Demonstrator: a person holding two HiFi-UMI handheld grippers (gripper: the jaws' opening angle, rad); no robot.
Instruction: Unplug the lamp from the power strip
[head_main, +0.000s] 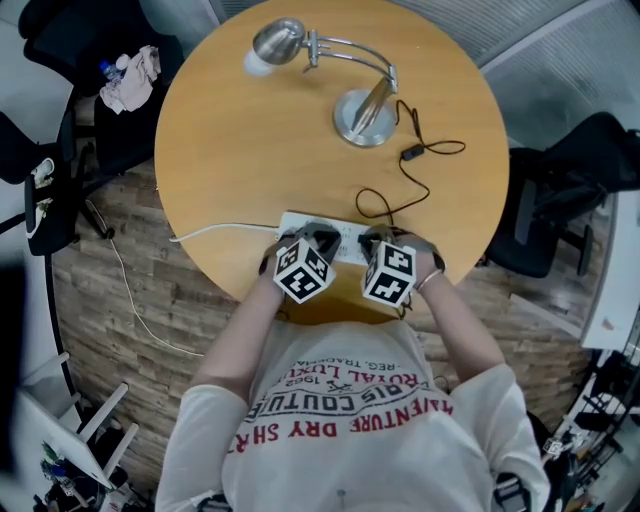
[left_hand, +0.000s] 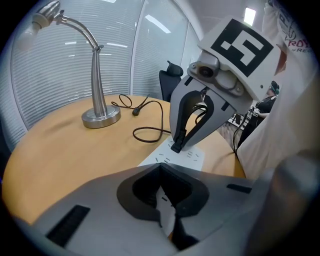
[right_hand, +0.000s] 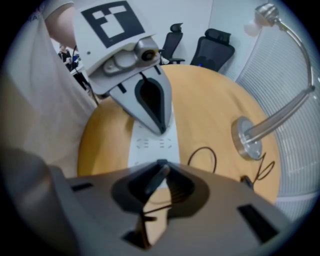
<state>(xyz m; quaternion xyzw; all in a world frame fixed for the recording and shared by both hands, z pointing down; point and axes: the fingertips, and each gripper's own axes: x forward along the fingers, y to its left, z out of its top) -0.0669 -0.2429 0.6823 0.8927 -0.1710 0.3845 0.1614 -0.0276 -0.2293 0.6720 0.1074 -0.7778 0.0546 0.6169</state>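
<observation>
**A:** Where is the lamp?

**B:** The lamp (head_main: 362, 120) stands upright on the bench (head_main: 240, 150), well beyond the power strip (head_main: 345, 244). Its black cord (head_main: 405, 175) loops back across the wood toward the strip's right end.

**A:** And the strip itself?

**B:** It lies flat at the bench's near edge. Its own white cable (head_main: 215, 232) leaves from its left end.

**A:** What is the left tool (head_main: 318, 238) doing?

**B:** Its jaws are pressed together, with the tips set down on the strip's top face, left of the middle.

**A:** And the right tool (left_hand: 176, 145)?

**B:** It comes down steeply on the strip, right of the left tool. Its jaws pinch the black plug (left_hand: 176, 146), which sits in a socket near the strip's right end, and empty sockets show just beside it.
</observation>
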